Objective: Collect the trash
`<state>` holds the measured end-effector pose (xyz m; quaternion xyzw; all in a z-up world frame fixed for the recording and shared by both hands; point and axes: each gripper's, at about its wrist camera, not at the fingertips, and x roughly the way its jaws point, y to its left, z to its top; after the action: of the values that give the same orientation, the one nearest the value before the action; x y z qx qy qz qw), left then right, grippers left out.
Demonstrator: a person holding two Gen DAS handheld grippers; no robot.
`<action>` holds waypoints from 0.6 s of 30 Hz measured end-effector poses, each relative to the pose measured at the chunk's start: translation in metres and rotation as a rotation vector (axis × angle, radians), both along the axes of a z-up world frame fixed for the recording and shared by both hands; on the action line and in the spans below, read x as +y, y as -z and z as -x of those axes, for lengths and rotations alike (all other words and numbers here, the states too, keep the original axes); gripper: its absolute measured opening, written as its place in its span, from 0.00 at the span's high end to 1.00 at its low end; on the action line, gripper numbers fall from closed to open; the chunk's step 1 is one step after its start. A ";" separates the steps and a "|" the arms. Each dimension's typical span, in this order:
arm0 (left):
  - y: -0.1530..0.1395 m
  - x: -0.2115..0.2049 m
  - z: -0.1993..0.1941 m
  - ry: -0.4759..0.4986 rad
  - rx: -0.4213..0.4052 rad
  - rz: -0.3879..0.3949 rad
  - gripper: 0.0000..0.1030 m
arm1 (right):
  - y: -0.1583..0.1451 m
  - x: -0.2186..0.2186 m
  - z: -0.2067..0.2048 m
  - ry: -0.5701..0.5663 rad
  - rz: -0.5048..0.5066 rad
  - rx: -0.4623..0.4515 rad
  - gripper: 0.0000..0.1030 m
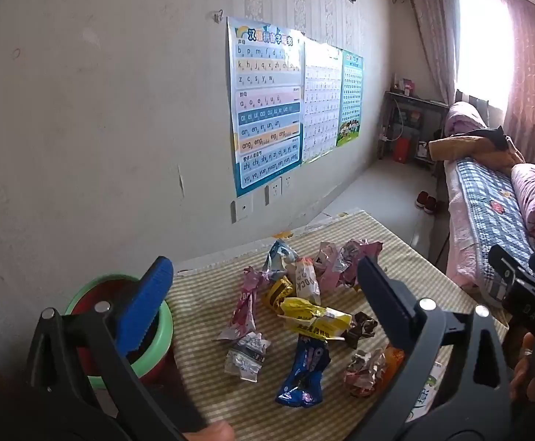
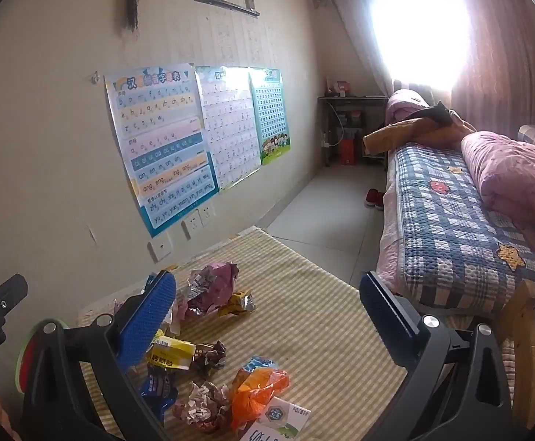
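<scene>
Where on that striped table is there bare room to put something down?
The table is bare on the side toward the bed, from the far edge to beside the orange wrapper. The side toward the green bin is crowded with wrappers, like the yellow wrapper.

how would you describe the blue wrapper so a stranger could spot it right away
Start at the striped cloth on the table, where crumpled wrappers lie in a heap. At the heap's near edge, just below the yellow wrapper, lies the blue wrapper. It is the only dark blue one there.
</scene>
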<state>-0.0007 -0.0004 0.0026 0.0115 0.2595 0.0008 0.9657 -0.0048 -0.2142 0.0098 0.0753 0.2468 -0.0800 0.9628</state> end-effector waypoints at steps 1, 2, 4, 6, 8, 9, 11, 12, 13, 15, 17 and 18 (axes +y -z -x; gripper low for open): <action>0.001 0.000 0.000 0.000 0.002 0.001 0.05 | 0.000 0.001 0.000 -0.001 -0.001 0.001 0.07; 0.003 0.000 0.000 0.001 0.007 0.001 0.05 | 0.000 0.001 0.000 -0.001 -0.002 0.002 0.07; 0.003 -0.001 0.001 0.002 0.013 0.002 0.05 | 0.000 0.001 0.000 0.001 -0.004 0.004 0.07; 0.004 -0.001 0.001 0.001 0.015 0.005 0.05 | 0.000 0.001 -0.001 0.004 -0.008 0.006 0.07; 0.004 -0.001 0.001 0.000 0.016 0.002 0.05 | 0.001 0.001 -0.001 0.005 -0.011 0.008 0.07; 0.004 0.000 0.000 -0.001 0.016 0.002 0.05 | 0.002 -0.001 -0.001 0.004 -0.013 0.010 0.07; 0.006 0.000 0.000 -0.003 0.019 0.004 0.05 | 0.003 -0.001 -0.002 0.005 -0.014 0.014 0.07; 0.006 0.001 0.000 -0.004 0.023 0.005 0.05 | 0.004 -0.001 -0.002 0.005 -0.013 0.015 0.07; 0.007 0.001 0.000 -0.006 0.024 0.005 0.05 | 0.004 -0.001 -0.002 0.005 -0.013 0.017 0.07; 0.007 0.002 -0.001 -0.007 0.028 0.003 0.05 | 0.005 -0.002 -0.003 0.004 -0.013 0.020 0.07; 0.008 0.002 -0.002 -0.009 0.031 0.003 0.05 | 0.005 -0.002 -0.003 0.004 -0.012 0.023 0.07; 0.008 0.002 -0.002 -0.009 0.032 0.003 0.05 | 0.006 -0.002 -0.003 0.004 -0.012 0.023 0.07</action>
<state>0.0010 0.0018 -0.0052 0.0088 0.2748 0.0047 0.9614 -0.0015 -0.2158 0.0035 0.0805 0.2584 -0.0813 0.9592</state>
